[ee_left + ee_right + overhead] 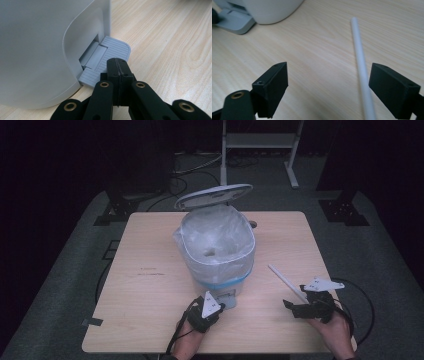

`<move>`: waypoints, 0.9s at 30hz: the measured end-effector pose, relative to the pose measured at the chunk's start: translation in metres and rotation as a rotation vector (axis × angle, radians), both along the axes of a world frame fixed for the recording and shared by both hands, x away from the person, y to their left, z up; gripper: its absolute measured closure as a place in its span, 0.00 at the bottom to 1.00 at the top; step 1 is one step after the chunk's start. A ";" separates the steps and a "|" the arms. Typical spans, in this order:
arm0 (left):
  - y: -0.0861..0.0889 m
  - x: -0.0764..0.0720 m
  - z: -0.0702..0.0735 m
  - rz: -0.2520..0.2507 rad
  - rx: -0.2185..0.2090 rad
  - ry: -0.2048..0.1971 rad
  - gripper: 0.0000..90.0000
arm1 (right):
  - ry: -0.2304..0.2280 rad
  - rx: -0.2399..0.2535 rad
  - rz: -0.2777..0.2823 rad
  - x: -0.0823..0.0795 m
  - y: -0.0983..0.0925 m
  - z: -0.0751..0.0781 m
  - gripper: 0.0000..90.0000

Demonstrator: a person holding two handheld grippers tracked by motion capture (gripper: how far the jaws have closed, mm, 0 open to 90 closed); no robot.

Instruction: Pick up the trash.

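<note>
A white pedal bin [215, 251] lined with a clear bag stands mid-table, its lid [214, 196] raised. At the bin's near side sits my left gripper [219, 308]. In the left gripper view it [117, 65] is shut with nothing between its jaws, the tips resting on the grey ribbed pedal [113, 47]. A thin white stick [286, 282] lies on the table to the right. My right gripper [296, 298] is open at the stick's near end. In the right gripper view the stick [359, 50] runs between the spread jaws of that gripper [328, 80], close to the right jaw, untouched.
The wooden table [150, 290] has bare surface left of the bin and between the two grippers. A small pale scrap [210, 252] lies inside the bag. Dark stands and cables sit on the floor behind. The bin base [274, 10] and pedal [234, 21] show far left in the right gripper view.
</note>
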State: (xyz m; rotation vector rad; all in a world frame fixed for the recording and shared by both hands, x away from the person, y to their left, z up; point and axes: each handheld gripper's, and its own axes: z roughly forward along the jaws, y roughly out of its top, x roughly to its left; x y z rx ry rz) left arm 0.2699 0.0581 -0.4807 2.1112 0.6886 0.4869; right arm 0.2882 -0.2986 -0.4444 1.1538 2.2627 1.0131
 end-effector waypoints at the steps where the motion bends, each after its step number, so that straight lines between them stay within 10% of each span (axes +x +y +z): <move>1: 0.000 0.000 0.000 0.000 -0.003 0.002 1.00 | 0.000 0.000 0.000 0.000 0.000 0.000 0.17; 27: 0.000 0.001 0.000 0.000 -0.010 0.007 1.00 | 0.138 -0.050 -0.066 0.044 -0.023 -0.026 0.68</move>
